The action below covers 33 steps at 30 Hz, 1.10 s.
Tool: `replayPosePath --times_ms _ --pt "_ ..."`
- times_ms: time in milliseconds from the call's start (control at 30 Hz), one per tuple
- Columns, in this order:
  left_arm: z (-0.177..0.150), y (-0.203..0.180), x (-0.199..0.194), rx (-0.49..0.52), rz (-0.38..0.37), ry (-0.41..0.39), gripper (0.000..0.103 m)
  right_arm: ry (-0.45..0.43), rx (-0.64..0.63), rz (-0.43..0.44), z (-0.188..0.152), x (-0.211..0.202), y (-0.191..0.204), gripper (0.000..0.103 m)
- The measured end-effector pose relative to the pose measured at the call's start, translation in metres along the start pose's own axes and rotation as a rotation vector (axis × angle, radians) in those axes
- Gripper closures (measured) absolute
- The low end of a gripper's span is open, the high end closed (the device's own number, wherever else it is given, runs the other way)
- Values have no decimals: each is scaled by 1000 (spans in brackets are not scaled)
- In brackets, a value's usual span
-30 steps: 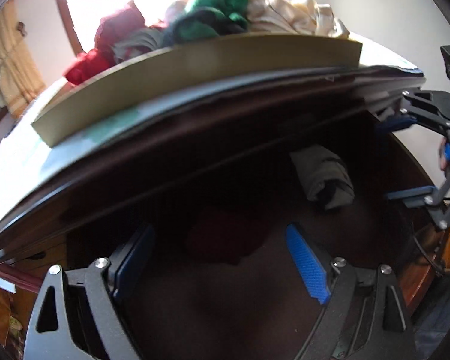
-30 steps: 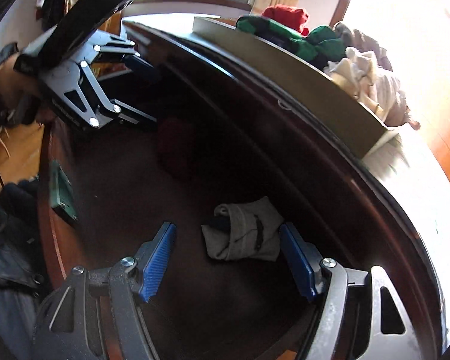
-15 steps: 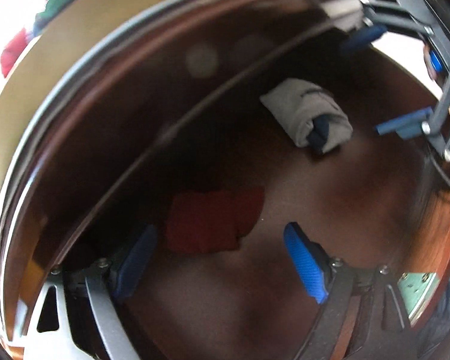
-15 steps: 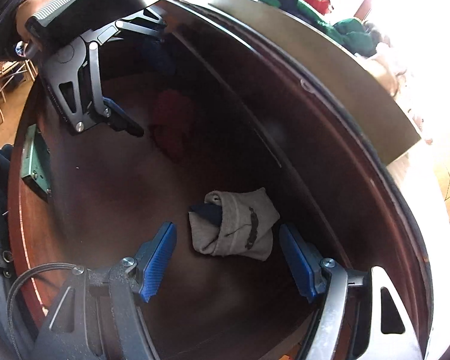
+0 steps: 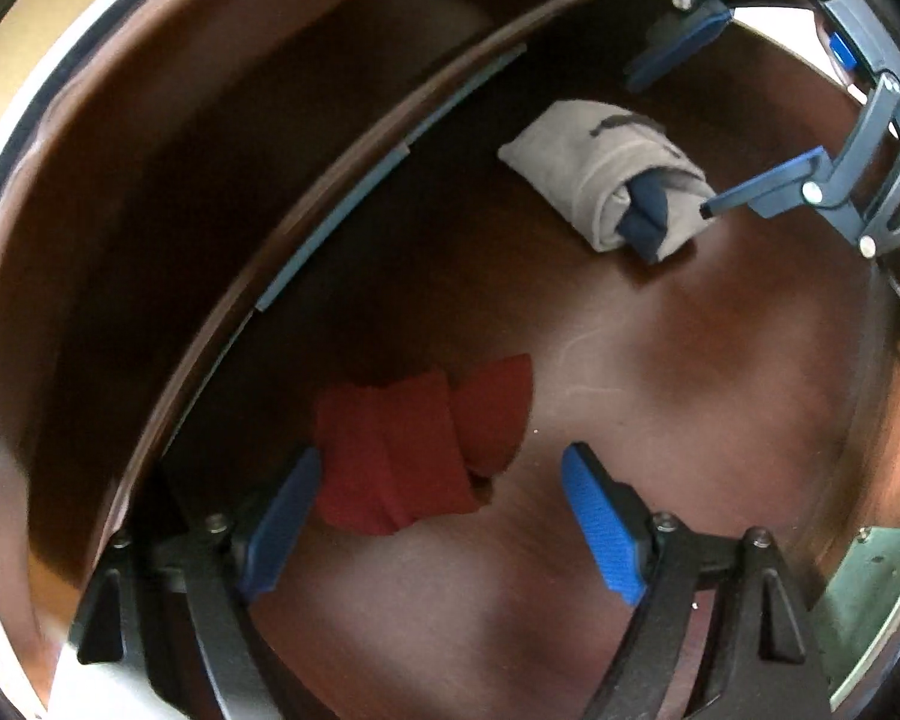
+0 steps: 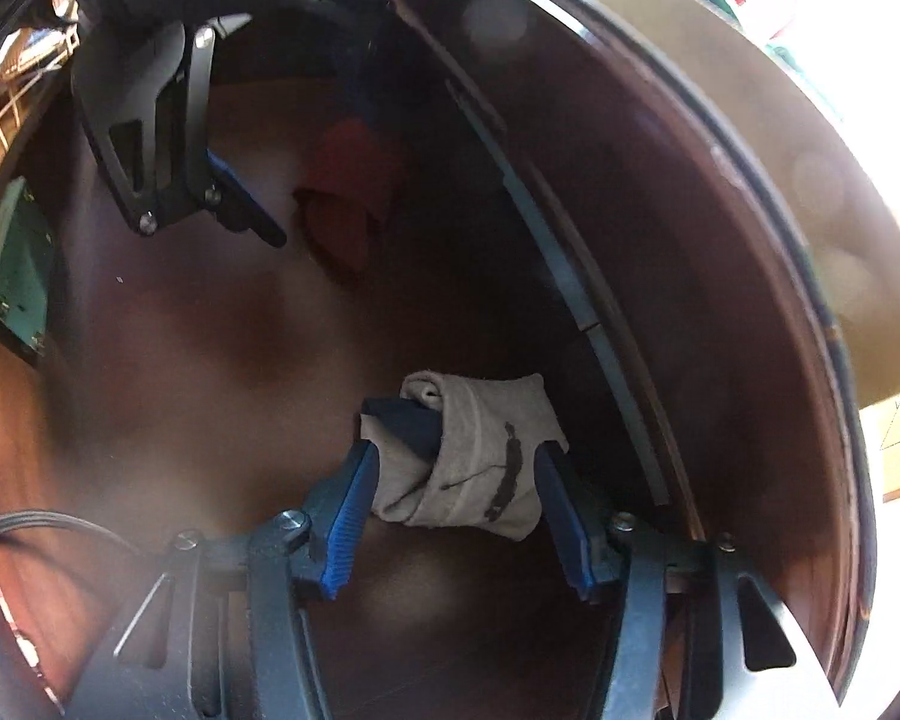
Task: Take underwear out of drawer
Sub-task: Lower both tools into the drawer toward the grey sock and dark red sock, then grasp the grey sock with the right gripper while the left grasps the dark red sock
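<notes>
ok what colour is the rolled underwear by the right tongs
Grey, with a navy piece tucked inside the rolled underwear; clearest in the right wrist view.

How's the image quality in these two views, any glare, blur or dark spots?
Left wrist view: fisheye bends the drawer edges; red underwear in shadow, margins smeared. Right wrist view: window glare washes the upper right; grey underwear sharp, the red one dim.

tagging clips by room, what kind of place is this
Probably a bedroom: the view is inside an open dark wooden drawer holding a rolled grey underwear bundle and a folded red cloth garment.
</notes>
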<state>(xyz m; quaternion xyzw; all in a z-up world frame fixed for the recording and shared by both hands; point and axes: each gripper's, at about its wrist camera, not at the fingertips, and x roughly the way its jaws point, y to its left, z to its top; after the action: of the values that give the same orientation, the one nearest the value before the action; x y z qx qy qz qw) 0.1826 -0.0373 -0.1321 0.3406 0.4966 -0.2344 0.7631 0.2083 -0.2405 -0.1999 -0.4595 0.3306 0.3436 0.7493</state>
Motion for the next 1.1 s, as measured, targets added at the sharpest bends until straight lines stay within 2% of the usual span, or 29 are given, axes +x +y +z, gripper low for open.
replayPosePath --times_ms 100,167,333,433,467,533,567,633,733,833,933,1000,1067,1100 --pt "4 -5 3 24 12 1 21 33 -15 3 2 12 2 47" --pt "5 -4 6 32 14 8 21 72 -14 14 5 21 1 52" --pt "11 -5 10 47 15 14 22 149 14 56 18 39 -7 53" --pt "13 -4 13 43 24 15 33 173 17 74 35 54 -13 58" --pt "12 -3 10 40 26 11 40 176 33 95 37 56 -15 61" --pt "12 -3 4 36 31 8 54 175 67 151 38 60 -21 75" --pt "12 -2 3 35 31 9 62 171 65 158 34 61 -22 76" --pt "12 3 -2 15 9 15 68 174 69 173 29 55 -19 76" --pt "9 6 -7 2 -19 30 71 166 75 251 30 54 -17 76" --pt "7 8 -12 2 -13 29 71 162 63 287 30 51 -11 76" --pt "9 9 -17 -3 20 8 64 161 60 316 31 49 -10 76" --pt "12 8 -19 -10 26 -5 49 159 58 315 31 50 -11 76" --pt "15 7 -20 -7 58 -21 26 160 60 321 32 53 -19 76" --pt "16 5 -20 -1 73 -30 24 157 63 323 32 54 -20 76"
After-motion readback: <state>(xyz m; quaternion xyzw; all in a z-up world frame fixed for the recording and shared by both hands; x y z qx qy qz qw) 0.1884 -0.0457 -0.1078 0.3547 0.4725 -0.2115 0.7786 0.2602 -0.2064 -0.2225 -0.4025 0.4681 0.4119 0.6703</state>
